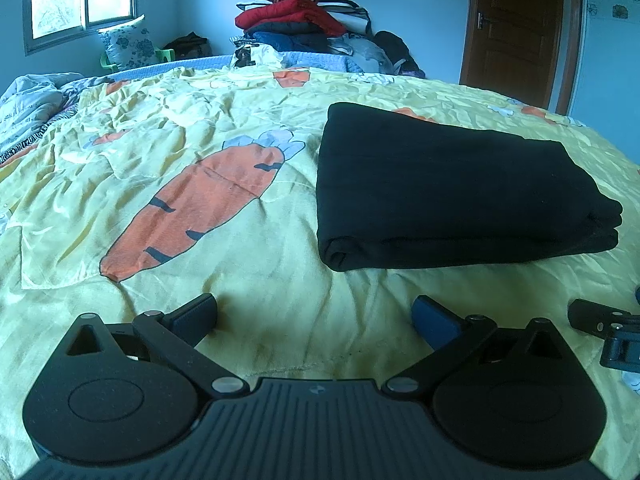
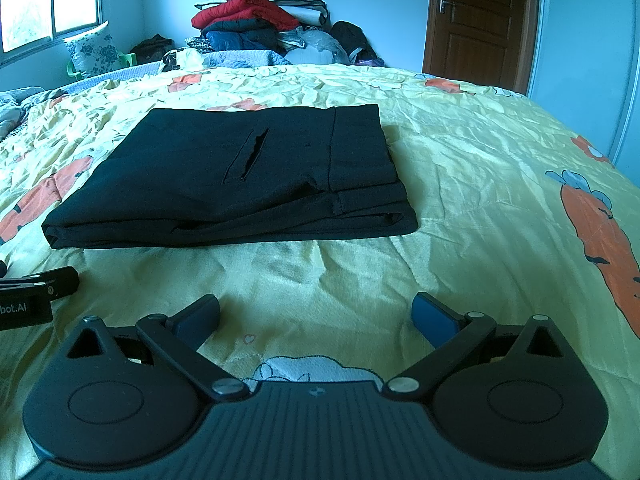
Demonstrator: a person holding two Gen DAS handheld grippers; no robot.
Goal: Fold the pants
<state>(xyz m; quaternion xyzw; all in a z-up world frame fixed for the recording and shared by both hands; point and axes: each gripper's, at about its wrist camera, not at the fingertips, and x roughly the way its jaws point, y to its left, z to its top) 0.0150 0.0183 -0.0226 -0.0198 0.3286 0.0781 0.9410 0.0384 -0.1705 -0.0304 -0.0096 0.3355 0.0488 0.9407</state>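
Both grippers, left gripper (image 1: 314, 314) and right gripper (image 2: 316, 314), rest released near the bed's (image 2: 480, 160) front edge, since the pants (image 2: 240, 176) lie folded mid-bed, seemingly finished.

A wide bed under a wrinkled yellow cotton sheet printed with orange carrots (image 1: 248, 128) carries everything. Folded black fabric pants (image 1: 452, 188) lie flat mid-bed. A rumpled pale quilt (image 1: 28, 108) lies bunched along its left edge.

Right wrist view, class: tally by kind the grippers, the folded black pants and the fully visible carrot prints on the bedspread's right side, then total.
Grippers: 2, right gripper and left gripper
Folded black pants: 1
Carrot print: 1
Total: 4
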